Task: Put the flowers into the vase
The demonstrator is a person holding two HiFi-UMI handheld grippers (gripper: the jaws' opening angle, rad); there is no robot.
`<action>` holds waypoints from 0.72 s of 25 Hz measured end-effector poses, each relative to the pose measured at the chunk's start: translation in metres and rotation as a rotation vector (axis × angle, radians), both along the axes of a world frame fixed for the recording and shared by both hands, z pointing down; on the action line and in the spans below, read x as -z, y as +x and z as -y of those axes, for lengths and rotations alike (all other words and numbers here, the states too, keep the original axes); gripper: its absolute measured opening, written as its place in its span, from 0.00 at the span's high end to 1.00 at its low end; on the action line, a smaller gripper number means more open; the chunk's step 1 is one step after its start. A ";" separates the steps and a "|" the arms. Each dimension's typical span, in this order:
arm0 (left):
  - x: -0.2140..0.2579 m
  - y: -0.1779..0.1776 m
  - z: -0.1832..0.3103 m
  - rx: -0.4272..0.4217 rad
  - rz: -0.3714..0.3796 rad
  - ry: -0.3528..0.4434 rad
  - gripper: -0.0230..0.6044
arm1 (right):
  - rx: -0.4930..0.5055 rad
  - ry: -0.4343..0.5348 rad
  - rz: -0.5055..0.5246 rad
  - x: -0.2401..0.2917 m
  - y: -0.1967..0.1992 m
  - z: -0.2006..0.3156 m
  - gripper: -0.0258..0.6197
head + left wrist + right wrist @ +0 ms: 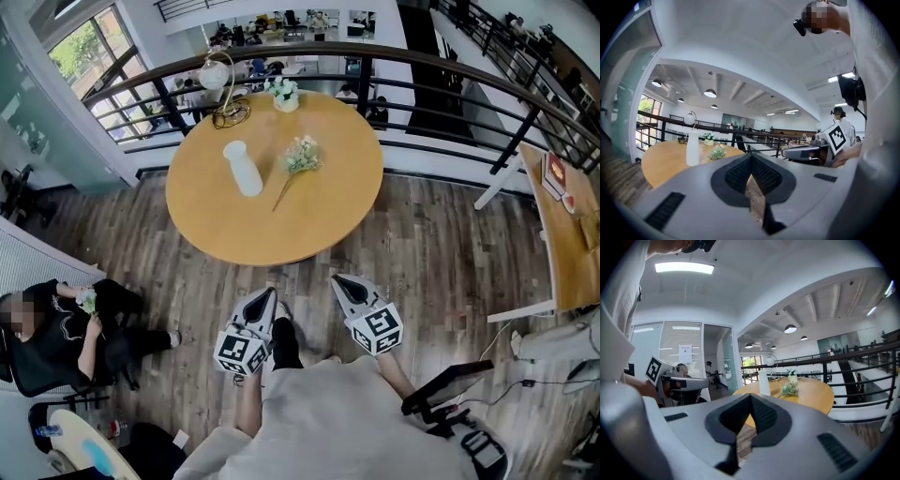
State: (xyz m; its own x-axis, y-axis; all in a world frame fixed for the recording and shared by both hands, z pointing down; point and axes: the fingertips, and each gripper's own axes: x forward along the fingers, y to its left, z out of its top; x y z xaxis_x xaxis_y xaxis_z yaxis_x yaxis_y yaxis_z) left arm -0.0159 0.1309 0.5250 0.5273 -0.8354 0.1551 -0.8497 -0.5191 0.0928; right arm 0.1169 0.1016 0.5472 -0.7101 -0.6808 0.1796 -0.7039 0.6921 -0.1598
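Looked steeply down on a round, light-brown wooden tabletop set against a curved black metal railing. Showed a slim white ceramic vase standing upright left of the tabletop's middle. Showed, just to the right of it and not touching, a small bunch of white-and-green flowers lying flat on the wood — blooms toward the far edge, thin brown stem slanting back toward the near one, not in the vase. Took in, at the far edge, a little white pot of flowers and a gold wire lamp with a round white shade. Found the grey left gripper and the grey right gripper side by side above the grey-brown plank floor, short of the near edge and well apart from vase and bunch, each bearing a black-and-white marker cube. Showed both pairs of fingers pressed together — nothing between them. Caught, at lower left, a seated person in black.
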 end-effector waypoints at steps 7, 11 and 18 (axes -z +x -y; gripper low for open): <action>-0.004 -0.018 0.070 -0.044 -0.027 0.002 0.95 | -0.036 -0.001 -0.036 -0.001 -0.018 0.062 0.95; 0.007 -0.043 0.126 -0.083 -0.029 0.010 0.95 | -0.067 0.004 -0.056 0.013 -0.041 0.114 0.95; 0.028 -0.097 0.210 -0.112 -0.025 0.032 0.95 | -0.082 0.020 -0.074 0.033 -0.097 0.194 0.95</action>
